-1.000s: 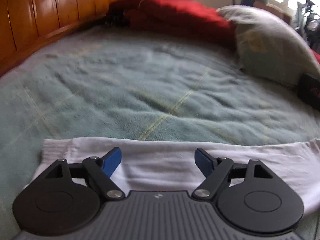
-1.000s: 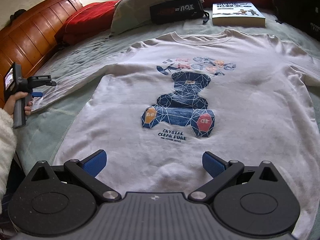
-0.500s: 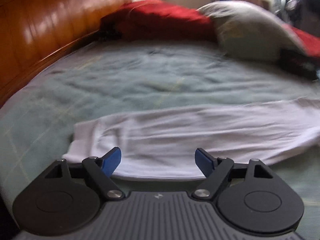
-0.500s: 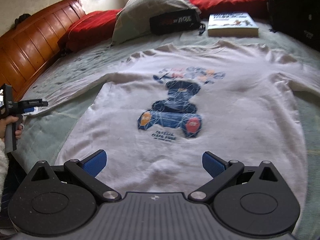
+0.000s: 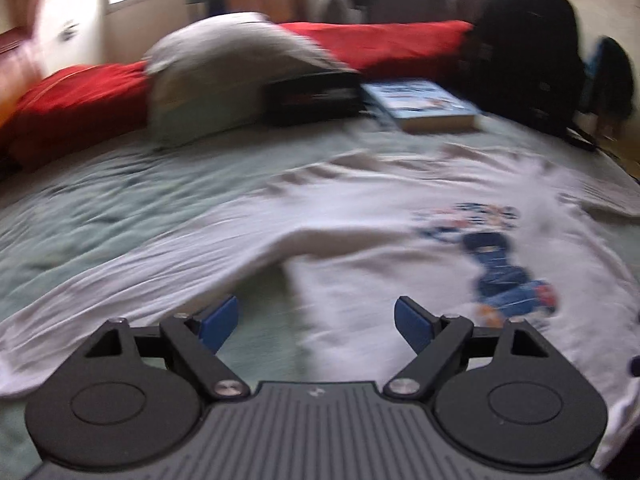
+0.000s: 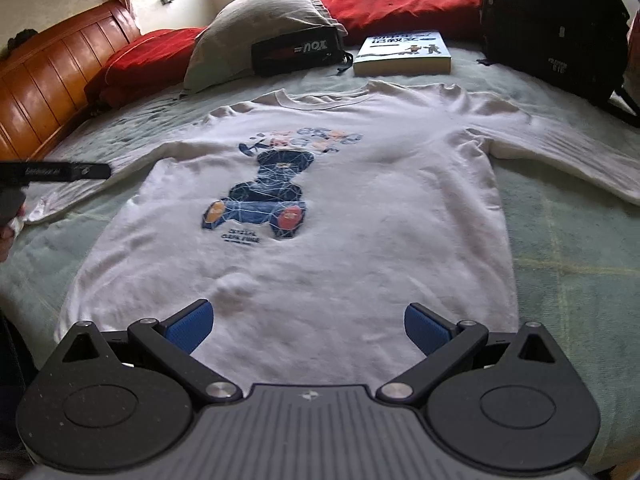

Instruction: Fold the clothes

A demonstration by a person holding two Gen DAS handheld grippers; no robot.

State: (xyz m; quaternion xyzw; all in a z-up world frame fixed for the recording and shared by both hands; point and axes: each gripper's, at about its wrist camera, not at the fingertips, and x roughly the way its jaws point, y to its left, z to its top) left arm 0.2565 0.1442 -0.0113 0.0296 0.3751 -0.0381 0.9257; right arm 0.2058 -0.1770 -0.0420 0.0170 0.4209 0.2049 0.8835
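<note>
Lying flat and face up on a pale green bed cover [image 6: 560, 240], a white long-sleeved sweatshirt [image 6: 360, 240] fills the middle of the right wrist view, its blue bear print [image 6: 266, 196] in the centre of the chest and both sleeves stretched out to the sides. The right claw [image 6: 309, 326] hangs over the hem with its blue pads spread wide and nothing between them. The left claw [image 5: 316, 322], seen in its own blurred view, sits above the gap between a sleeve and the body of the sweatshirt; its jaws are opening and hold no cloth. Beyond the collar lie a grey pillow [image 6: 264, 28], a black pouch [image 6: 296, 54], a book [image 6: 402, 56] and a long red cushion [image 6: 400, 0]. A black backpack [image 6: 552, 28] stands at the far right, and a wooden headboard [image 6: 52, 92] runs along the left.
</note>
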